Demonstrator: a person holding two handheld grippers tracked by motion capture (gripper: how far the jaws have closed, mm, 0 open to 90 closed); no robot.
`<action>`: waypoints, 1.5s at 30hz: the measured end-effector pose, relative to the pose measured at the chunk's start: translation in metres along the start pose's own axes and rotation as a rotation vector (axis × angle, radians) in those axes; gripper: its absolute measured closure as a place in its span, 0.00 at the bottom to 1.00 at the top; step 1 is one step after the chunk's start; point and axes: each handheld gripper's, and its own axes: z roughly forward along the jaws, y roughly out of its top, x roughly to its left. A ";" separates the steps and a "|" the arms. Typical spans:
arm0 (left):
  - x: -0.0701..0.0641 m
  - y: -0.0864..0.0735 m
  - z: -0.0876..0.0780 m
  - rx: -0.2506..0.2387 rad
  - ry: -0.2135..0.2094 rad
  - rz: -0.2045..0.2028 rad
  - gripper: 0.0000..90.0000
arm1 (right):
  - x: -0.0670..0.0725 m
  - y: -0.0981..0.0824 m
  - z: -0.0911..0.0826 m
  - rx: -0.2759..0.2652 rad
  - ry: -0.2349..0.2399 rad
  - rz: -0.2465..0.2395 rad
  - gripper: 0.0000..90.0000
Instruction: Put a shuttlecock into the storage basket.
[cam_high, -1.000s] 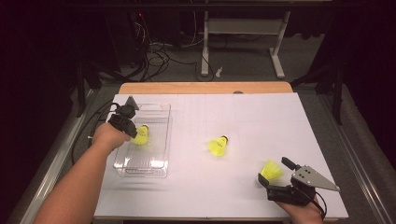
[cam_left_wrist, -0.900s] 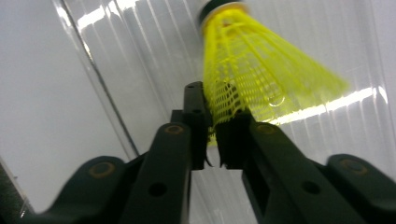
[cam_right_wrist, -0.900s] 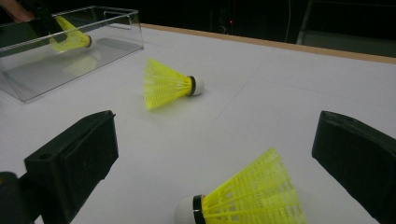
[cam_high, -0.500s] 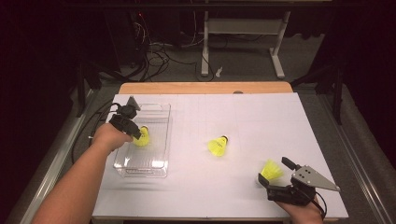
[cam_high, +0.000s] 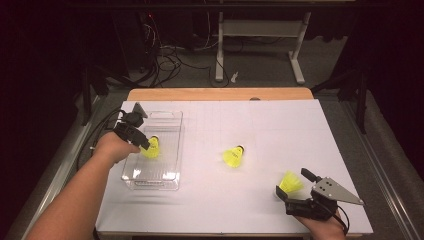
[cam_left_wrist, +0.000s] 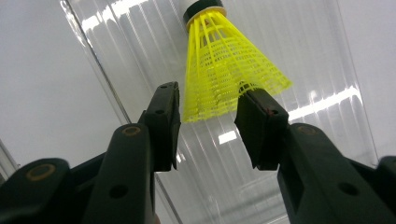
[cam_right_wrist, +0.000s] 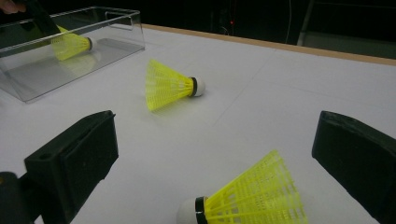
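Release under way at the left of the high view: the left gripper (cam_high: 142, 142), lowered into the clear plastic bin (cam_high: 172, 120), has just been opening its jaws, and the yellow shuttlecock (cam_high: 151, 147) between them is no longer clamped. In the left gripper view the jaws are seen parted, the shuttlecock (cam_left_wrist: 224, 70) lying on the ribbed bin floor (cam_left_wrist: 322, 56) with the wide rim of its skirt between the two tips and its black-banded cork pointing to the top of the frame — the right-hand tip appears to be at the very edge of the skirt, the left-hand one just apart from it. A second earlier the skirt was still pinched; the drop into the bin is therefore judged done for this piece.

Two more are left on the white table (cam_high: 300, 130): one shuttlecock (cam_high: 233, 156) at mid-frame, well apart from both tools, and another (cam_high: 290, 182) at lower right, just ahead of the right gripper (cam_high: 290, 187). In the right gripper view that near shuttlecock (cam_right_wrist: 247, 200) is framed low between wide-spread jaws, untouched — likely the next to be picked.
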 end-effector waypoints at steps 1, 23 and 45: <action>-0.001 0.000 -0.001 0.004 -0.002 0.004 0.66 | 0.000 0.000 0.000 -0.001 0.000 -0.002 0.01; -0.014 -0.016 -0.022 0.009 -0.043 0.044 0.49 | 0.001 0.001 0.000 -0.003 -0.005 -0.006 0.01; -0.029 -0.025 -0.037 0.032 -0.060 0.063 0.32 | 0.000 0.002 -0.002 -0.012 -0.009 -0.003 0.01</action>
